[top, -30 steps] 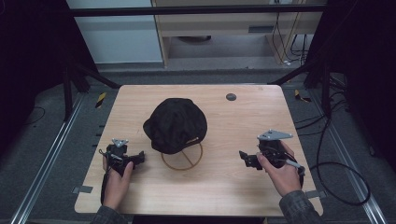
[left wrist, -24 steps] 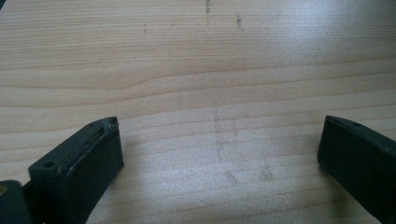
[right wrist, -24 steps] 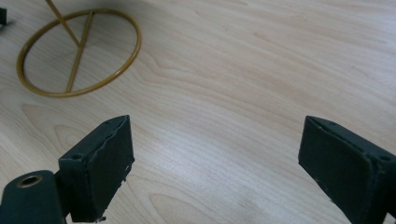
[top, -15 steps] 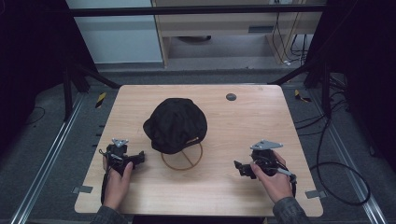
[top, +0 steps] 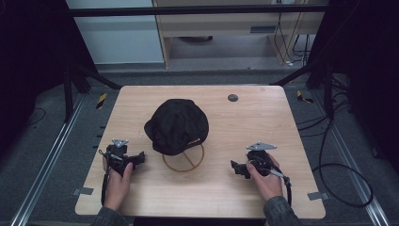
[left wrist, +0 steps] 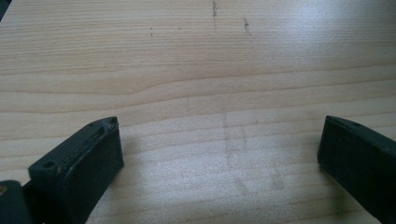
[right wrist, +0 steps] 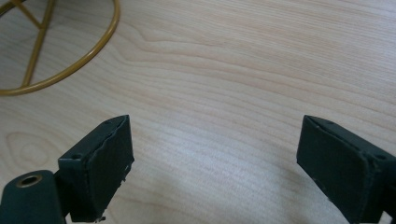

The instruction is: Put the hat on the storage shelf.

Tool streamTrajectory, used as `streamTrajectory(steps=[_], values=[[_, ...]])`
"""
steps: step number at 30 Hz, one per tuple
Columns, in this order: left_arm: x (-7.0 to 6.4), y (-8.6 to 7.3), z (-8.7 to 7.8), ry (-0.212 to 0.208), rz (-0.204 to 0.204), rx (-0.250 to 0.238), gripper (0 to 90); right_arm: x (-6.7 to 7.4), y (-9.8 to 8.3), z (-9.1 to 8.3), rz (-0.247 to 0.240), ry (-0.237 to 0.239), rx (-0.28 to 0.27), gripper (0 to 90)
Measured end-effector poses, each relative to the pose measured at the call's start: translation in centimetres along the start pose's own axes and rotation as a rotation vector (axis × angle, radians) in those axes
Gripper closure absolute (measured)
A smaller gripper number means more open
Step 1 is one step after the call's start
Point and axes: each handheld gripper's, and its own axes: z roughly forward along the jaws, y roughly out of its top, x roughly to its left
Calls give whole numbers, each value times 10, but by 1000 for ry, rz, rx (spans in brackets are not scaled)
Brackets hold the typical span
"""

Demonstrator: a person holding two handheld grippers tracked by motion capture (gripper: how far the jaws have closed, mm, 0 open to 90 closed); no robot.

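A black cap [top: 178, 125] sits on a gold wire stand whose round base [top: 183, 162] rests on the wooden table [top: 202, 197]. My left gripper [top: 139, 159] lies low on the table to the left of the stand, held by a hand, jaws pointing right. In the left gripper view it [left wrist: 219, 154] is open over bare wood. My right gripper [top: 235, 168] rests right of the stand, jaws pointing left. In the right gripper view it [right wrist: 215, 163] is open with nothing between its jaws, and the gold ring [right wrist: 65, 51] curves at the upper left.
A small dark round disc [top: 232, 98] lies near the table's far edge. Black frame posts and cables stand around the table, with a cable loop [top: 343, 183] on the floor at the right. Bare wood runs along the near edge between the two hands.
The right gripper has come down and toward the near edge, settling low on the table. The left gripper has stayed put.
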Motion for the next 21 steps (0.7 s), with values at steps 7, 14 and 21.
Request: streamTrajectory(steps=[7,14,21], values=[[1,0,0,1,0,2,0,-1,-2,13,18,-27,22,99],[1,0,0,2,-1,2,0,5,-5,19,-25,-79,17,75],[0,0,0,5,-5,0,0,9,-10,22,-90,-104,5,53]])
